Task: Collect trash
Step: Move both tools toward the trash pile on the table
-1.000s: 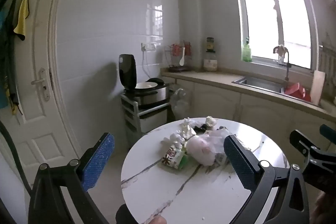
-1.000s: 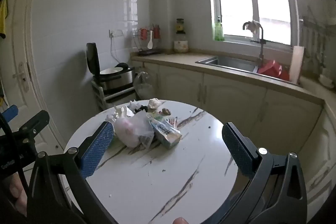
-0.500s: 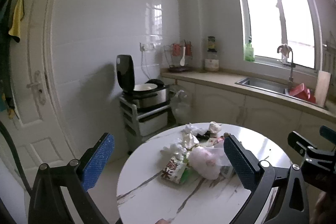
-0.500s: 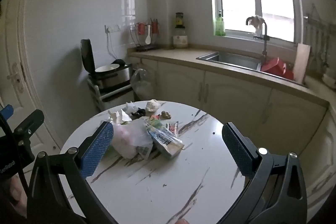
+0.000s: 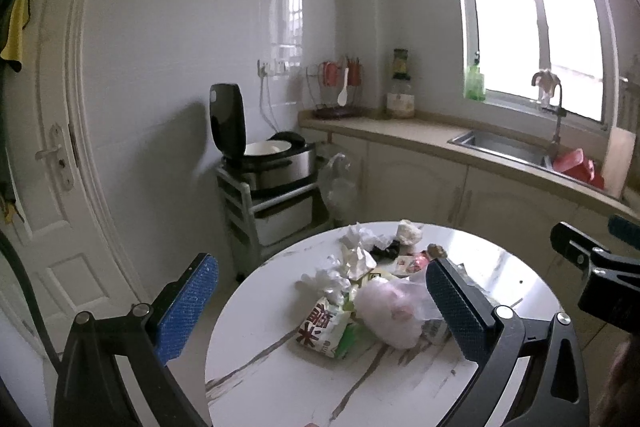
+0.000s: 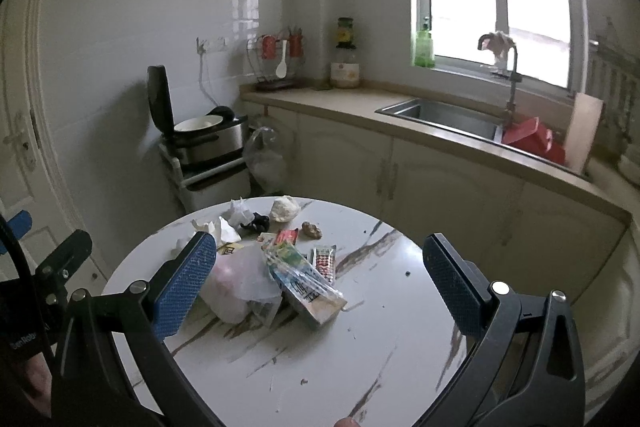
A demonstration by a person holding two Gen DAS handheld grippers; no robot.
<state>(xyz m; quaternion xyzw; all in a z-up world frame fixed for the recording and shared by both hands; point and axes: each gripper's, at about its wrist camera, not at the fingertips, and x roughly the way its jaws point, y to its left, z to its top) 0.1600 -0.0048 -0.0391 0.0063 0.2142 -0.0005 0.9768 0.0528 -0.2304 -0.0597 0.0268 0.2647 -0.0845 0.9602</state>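
Change since earlier frames: both cameras sit higher and farther back; table and trash pile lie lower in view, more of the wall and window showing.
Left gripper (image 5: 320, 301): jaws wide apart, nothing between the blue knurled pads; black frame.
Right gripper (image 6: 320, 285): jaws wide apart, empty; same blue textured pads on black arms.
Table (image 6: 360, 347): round, glossy white top with grey-brown marble veins; near edge cut off by the gripper frames.
Trash pile (image 6: 276, 263): on the table ahead of both grippers, between the pads in each view, not touched.
Plastic bag (image 5: 390, 311): thin, translucent, pinkish, lumpy; contents hard to make out.
Snack packet (image 5: 326, 327): crinkled, green and white with red print, beside the bag on the left gripper's side.
Printed wrapper (image 6: 306, 283): long, flat, shiny, lying against the bag.
Crumpled tissues (image 5: 354, 247): white, wadded, at the far side of the pile.
Dark scrap (image 6: 258, 221): small, black, shape unclear.
Rice cooker (image 5: 264, 159): beyond the table on a white cart, lid up, pale inner pot showing.
Sink (image 6: 444, 117): steel, set in the beige counter under the window; inside hidden.
Edges: a fingertip shows at the bottom rim of the right view.
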